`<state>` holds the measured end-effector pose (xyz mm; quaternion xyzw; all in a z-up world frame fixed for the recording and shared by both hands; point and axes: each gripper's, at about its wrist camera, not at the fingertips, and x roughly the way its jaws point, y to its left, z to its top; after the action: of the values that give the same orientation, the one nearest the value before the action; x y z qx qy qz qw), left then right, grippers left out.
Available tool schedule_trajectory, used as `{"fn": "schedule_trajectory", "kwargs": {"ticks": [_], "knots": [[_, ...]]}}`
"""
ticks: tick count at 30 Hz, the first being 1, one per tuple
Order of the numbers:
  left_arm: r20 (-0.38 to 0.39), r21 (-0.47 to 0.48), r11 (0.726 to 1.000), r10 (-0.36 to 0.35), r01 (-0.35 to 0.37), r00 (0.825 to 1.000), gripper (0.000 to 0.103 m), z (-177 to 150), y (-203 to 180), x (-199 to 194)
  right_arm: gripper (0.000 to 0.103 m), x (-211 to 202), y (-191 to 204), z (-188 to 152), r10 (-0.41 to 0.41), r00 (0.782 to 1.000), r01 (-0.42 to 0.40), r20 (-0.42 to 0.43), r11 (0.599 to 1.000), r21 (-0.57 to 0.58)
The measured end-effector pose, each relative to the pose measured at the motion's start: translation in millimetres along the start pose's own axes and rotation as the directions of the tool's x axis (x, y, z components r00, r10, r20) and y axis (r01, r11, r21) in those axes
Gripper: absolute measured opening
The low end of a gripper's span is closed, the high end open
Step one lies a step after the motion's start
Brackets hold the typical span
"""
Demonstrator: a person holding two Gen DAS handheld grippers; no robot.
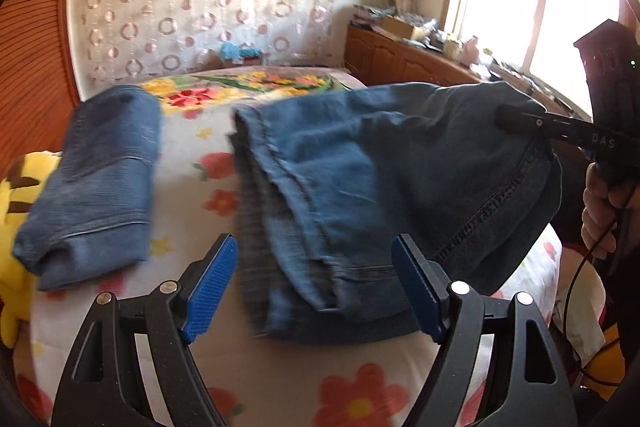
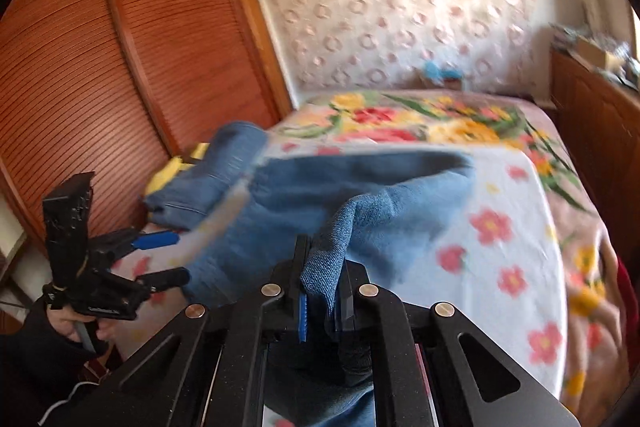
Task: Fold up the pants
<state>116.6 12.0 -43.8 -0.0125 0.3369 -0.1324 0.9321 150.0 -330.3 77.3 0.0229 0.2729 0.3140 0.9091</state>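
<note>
Right tool (image 2: 323, 291) pinching jeans (image 2: 320, 195) edge, bedspread (image 2: 500, 187) beyond

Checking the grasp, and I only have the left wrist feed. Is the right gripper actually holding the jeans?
Observer: Yes. The right wrist view shows the right gripper shut on a fold of the jeans, with denim bunched between its pads.
Operator: The jeans look like they're between my left fingers. Touching?
Observer: Seen from the side, the left gripper is open and empty at the jeans' edge. Whether the lower finger touches is unclear.
Operator: Cloth off the bed?
Observer: The pinched fold slopes up from the bed to the jaws. The rest is too blurred to judge.
</note>
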Motion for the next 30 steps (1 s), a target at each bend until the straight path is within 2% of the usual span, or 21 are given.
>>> {"fn": "schedule_trajectory", "kwargs": {"ticks": [6,12,20,23,26,28,29,30], "knots": [[0.041,-0.054,0.996,0.069,-0.067,0.997,0.08,-4,35,-28,0.008,37,49,13,0.093,0.996,-0.094,-0.014,0.991,-0.094],[0.066,-0.116,0.985,0.134,-0.126,0.989,0.08,-10,72,-49,0.008,86,72,13,0.169,0.981,-0.181,-0.097,0.975,-0.13],[0.075,-0.157,0.974,0.177,-0.164,0.981,0.08,-14,95,-54,0.008,151,95,-22,0.217,0.94,-0.262,-0.262,0.953,-0.15],[0.074,-0.16,0.974,0.176,-0.163,0.982,0.08,-16,98,-54,0.009,167,98,-30,0.202,0.937,-0.253,-0.284,0.954,-0.159],[0.069,-0.153,0.976,0.169,-0.157,0.983,0.08,-18,98,-51,0.015,168,100,-25,0.184,0.945,-0.238,-0.269,0.954,-0.183],[0.067,-0.148,0.977,0.162,-0.151,0.984,0.08,-18,96,-51,0.029,167,107,-19,0.177,0.945,-0.233,-0.275,0.955,-0.185],[0.067,-0.146,0.978,0.159,-0.148,0.985,0.08,-19,93,-51,0.041,164,107,-16,0.163,0.949,-0.219,-0.269,0.956,-0.195],[0.066,-0.142,0.98,0.153,-0.143,0.986,0.08,-18,89,-49,0.046,159,108,-13,0.152,0.956,-0.206,-0.252,0.957,-0.204]]}}
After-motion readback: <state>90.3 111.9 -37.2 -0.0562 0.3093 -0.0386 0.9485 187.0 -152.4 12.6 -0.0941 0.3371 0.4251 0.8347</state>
